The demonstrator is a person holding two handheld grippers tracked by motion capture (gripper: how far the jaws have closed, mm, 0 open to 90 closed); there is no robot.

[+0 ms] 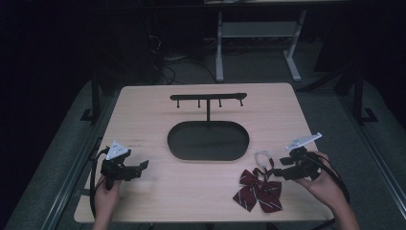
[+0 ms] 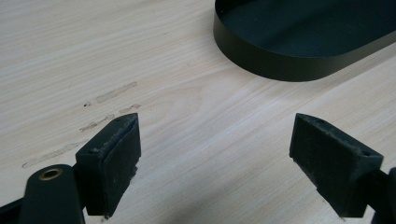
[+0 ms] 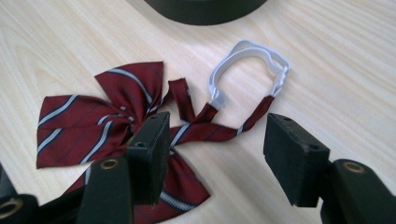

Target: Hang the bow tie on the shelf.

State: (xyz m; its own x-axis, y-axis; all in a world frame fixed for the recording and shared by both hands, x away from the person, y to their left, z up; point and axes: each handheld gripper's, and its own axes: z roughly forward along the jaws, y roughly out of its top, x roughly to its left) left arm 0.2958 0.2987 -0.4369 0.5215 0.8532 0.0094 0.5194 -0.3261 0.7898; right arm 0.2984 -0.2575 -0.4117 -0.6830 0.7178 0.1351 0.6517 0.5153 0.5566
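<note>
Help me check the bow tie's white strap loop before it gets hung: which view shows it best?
The right gripper view: the white strap loop lies close and sharp on the table, joined to the bow tie, just beyond the open right gripper. The high view shows it small and faint.

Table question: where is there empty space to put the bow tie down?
Bare wood lies left of the black tray, between it and the left tool, and along the near edge of the table between the two hands. It is crowded at the right front, where the bow tie lies beside the open right tool.
</note>
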